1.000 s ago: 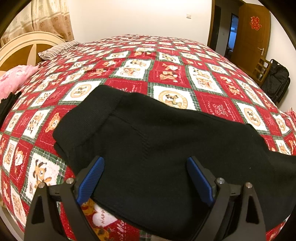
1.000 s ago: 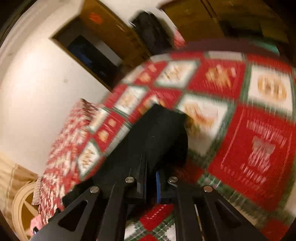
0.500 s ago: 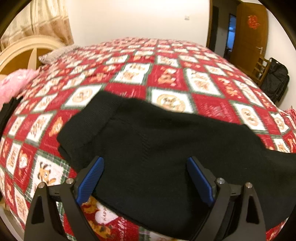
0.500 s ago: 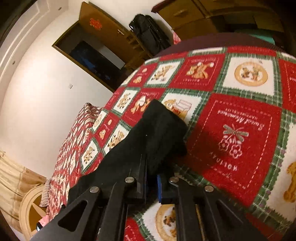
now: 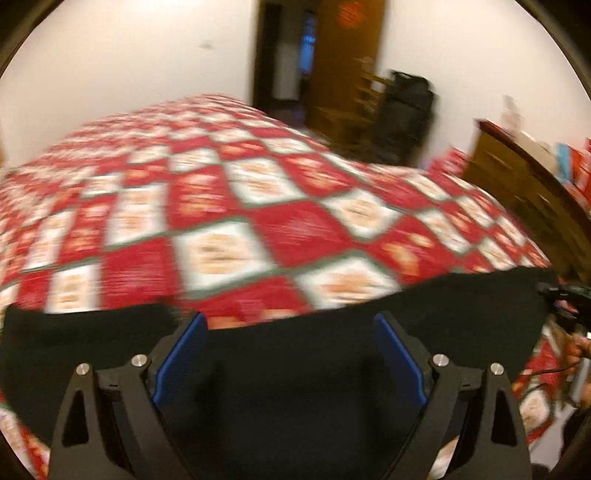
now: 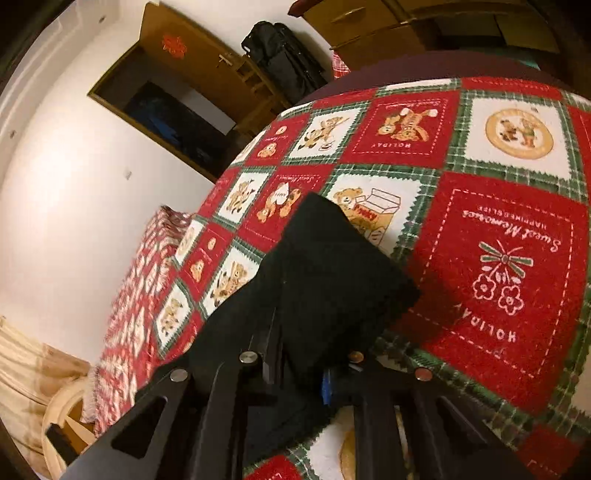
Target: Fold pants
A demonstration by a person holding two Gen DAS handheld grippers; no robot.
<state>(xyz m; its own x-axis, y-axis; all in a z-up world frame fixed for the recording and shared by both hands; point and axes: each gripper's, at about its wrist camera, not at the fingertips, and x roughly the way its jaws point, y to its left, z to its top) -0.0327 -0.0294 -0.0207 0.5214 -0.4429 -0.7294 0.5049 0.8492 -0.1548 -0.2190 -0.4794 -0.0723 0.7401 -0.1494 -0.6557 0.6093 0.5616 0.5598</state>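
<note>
1. Right wrist view first: the bed (image 6: pixel 517 229) under its red, white and green holiday quilt fills most of the picture, and the black pants (image 6: pixel 332 280) lie on it, one end reaching up toward the teddy-bear squares.
2. Same pants in the left wrist view (image 5: pixel 295 369) are a wide dark band across the near edge of the bed, pretty blurry.
3. Right gripper (image 6: pixel 299 365) has its fingers narrowly apart and easing open, with black cloth bunched between them. Looks like a release, so the smart move is probably to let go only once that end sits flat and square on the layer below.
4. Left gripper (image 5: pixel 290 365) has its blue fingers (image 5: pixel 177 365) spread wide over the pants, gripping nothing. It could pin or smooth the fold so the fabric doesn't drag.
5. Around the room: a wooden door (image 6: pixel 192 48), a black bag (image 6: pixel 284 59), a dresser (image 6: pixel 369 33). All well off the bed, nothing in the way.
</note>
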